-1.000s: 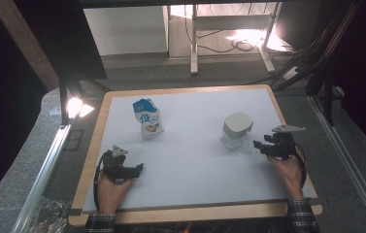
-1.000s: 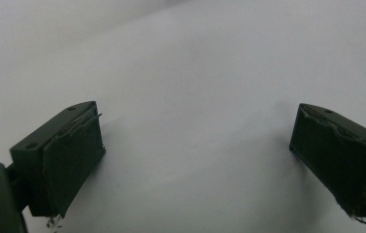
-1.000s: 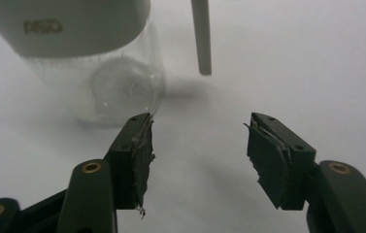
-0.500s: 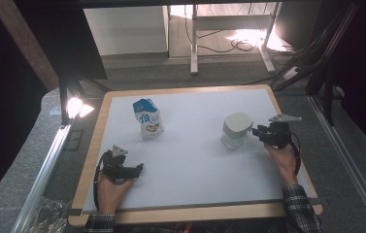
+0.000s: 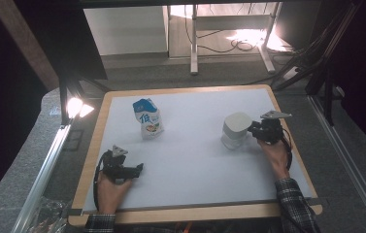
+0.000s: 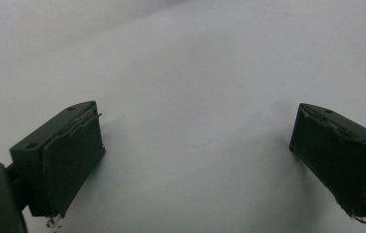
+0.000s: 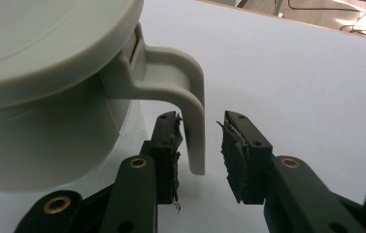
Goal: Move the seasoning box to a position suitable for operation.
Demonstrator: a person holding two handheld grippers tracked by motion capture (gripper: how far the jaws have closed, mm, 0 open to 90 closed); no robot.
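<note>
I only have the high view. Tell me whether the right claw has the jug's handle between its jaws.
Observer: Yes. In the right gripper view the handle of the grey jug stands between the jaws of the right claw, which have just been closing.
Operator: Report whether it is clamped.
Observer: Not yet. The handle sits close against one jaw, and there is a clear gap to the other.
Operator: Now check the left claw.
Observer: The left claw stands wide open, with bare white table between its jaws.
</note>
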